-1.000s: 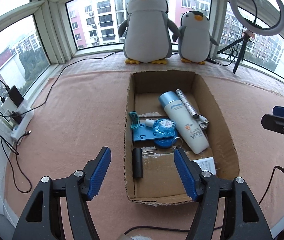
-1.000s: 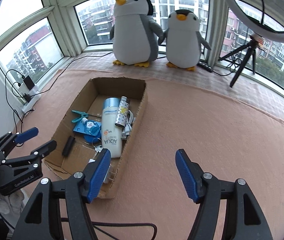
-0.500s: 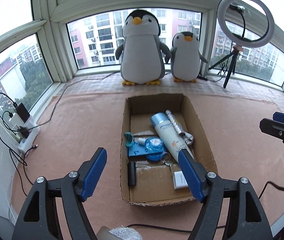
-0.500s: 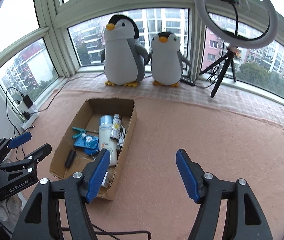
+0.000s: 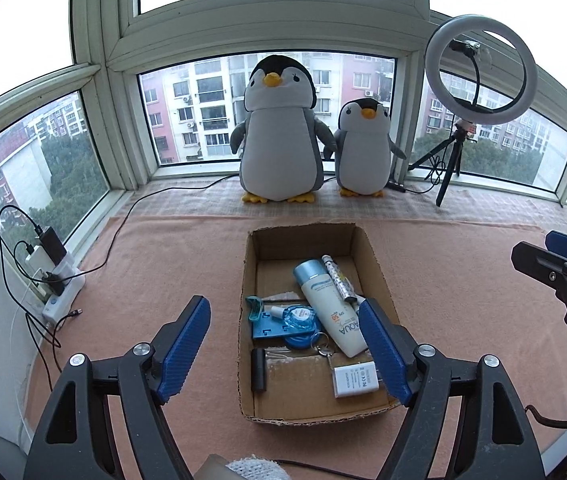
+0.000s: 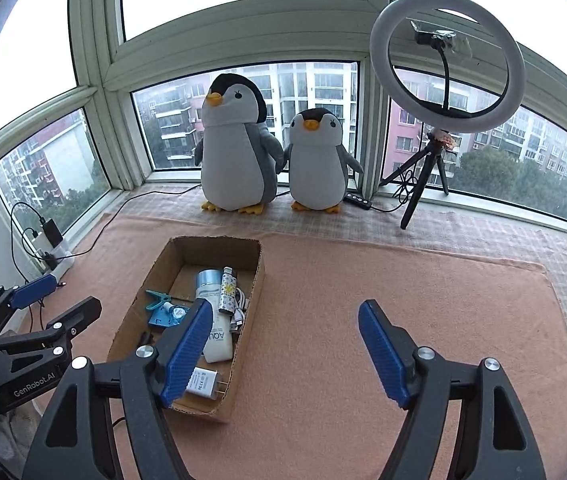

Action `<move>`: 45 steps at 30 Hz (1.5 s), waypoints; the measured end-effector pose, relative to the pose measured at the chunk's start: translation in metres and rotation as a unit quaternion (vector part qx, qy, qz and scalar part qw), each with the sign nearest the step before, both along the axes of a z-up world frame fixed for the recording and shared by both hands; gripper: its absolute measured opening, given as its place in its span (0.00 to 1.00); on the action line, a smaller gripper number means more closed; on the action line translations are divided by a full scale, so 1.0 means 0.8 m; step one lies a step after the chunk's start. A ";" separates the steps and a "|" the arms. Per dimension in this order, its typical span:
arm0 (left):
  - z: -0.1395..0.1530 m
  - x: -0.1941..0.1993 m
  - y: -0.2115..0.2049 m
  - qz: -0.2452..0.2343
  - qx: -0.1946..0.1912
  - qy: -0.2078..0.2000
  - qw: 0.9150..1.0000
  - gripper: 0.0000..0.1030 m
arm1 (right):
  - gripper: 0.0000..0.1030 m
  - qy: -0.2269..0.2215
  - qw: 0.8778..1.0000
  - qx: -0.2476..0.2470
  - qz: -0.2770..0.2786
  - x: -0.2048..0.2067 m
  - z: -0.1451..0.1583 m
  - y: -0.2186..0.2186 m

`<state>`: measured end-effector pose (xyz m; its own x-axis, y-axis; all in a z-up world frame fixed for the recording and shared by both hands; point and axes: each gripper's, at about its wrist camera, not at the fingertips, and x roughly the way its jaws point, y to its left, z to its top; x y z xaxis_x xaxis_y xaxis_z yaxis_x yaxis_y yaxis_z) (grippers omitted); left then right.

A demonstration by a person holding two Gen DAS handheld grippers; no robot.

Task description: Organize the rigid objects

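Note:
An open cardboard box (image 5: 248,332) (image 6: 249,312) lies on the pink mat. Inside are a white AQUA bottle (image 5: 329,308) (image 6: 213,328), a patterned lighter (image 5: 337,280) (image 6: 228,290), a blue card with a round blue case (image 5: 283,322), a teal clip (image 5: 254,307), a small black stick (image 5: 258,368), keys (image 5: 323,346) and a white charger (image 5: 355,380) (image 6: 202,383). My left gripper (image 5: 285,354) hangs open high above the box's near end, holding nothing. Over the bare mat to the right of the box, my right gripper (image 6: 283,354) is open and empty too.
Two plush penguins (image 5: 279,136) (image 5: 363,150) stand on the window ledge behind the box. A ring light on a tripod (image 5: 479,72) stands at the right. A power strip with chargers and cables (image 5: 49,276) lies at the left wall. A black cable (image 5: 155,204) runs across the mat.
Both grippers have risen and pulled back from the box, so it looks smaller and lower in both views. Both stayed open. The contents of the box have not moved.

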<state>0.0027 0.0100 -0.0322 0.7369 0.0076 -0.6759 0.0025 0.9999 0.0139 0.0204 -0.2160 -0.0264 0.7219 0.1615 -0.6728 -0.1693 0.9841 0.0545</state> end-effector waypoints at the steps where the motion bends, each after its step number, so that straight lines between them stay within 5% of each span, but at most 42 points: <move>1: 0.000 0.000 0.000 0.000 0.000 0.000 1.000 0.78 | 0.70 0.000 1.000 0.000 0.000 0.000 0.000 0.000; 45: 0.001 0.002 -0.002 -0.004 -0.004 0.000 1.000 0.78 | 0.71 0.010 1.000 -0.006 -0.004 0.000 -0.006 -0.004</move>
